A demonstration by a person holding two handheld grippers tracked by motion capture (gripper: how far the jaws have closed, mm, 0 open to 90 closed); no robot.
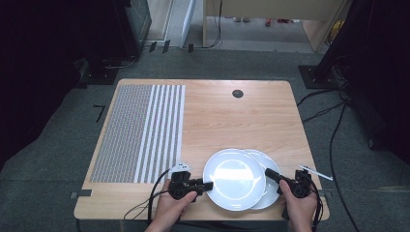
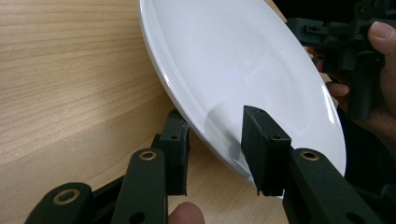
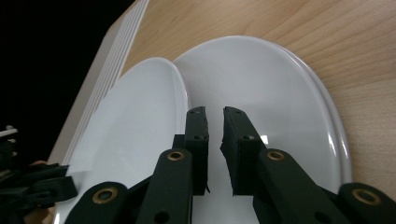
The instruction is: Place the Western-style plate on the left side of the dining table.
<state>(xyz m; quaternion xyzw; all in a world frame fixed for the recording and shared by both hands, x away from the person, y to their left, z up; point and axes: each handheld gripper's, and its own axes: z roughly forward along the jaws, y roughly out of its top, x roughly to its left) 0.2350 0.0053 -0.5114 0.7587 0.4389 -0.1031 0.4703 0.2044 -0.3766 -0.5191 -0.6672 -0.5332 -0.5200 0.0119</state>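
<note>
Two white plates overlap at the table's front edge. The upper plate (image 1: 233, 176) (image 2: 243, 60) (image 3: 135, 116) is tilted, with its right side lying over the lower plate (image 1: 269, 195) (image 3: 275, 84). My left gripper (image 1: 208, 185) (image 2: 217, 135) is shut on the upper plate's left rim, one jaw under it and one on top. My right gripper (image 1: 269, 173) (image 3: 214, 116) hovers over the lower plate beside the upper plate's right rim. Its jaws stand almost together with nothing between them.
A grey-and-white striped mat (image 1: 138, 133) covers the table's left part. A black round grommet (image 1: 237, 94) sits near the far edge. Bare wood (image 1: 232, 121) stretches beyond the plates. The table's front edge (image 1: 193, 218) runs just under both hands.
</note>
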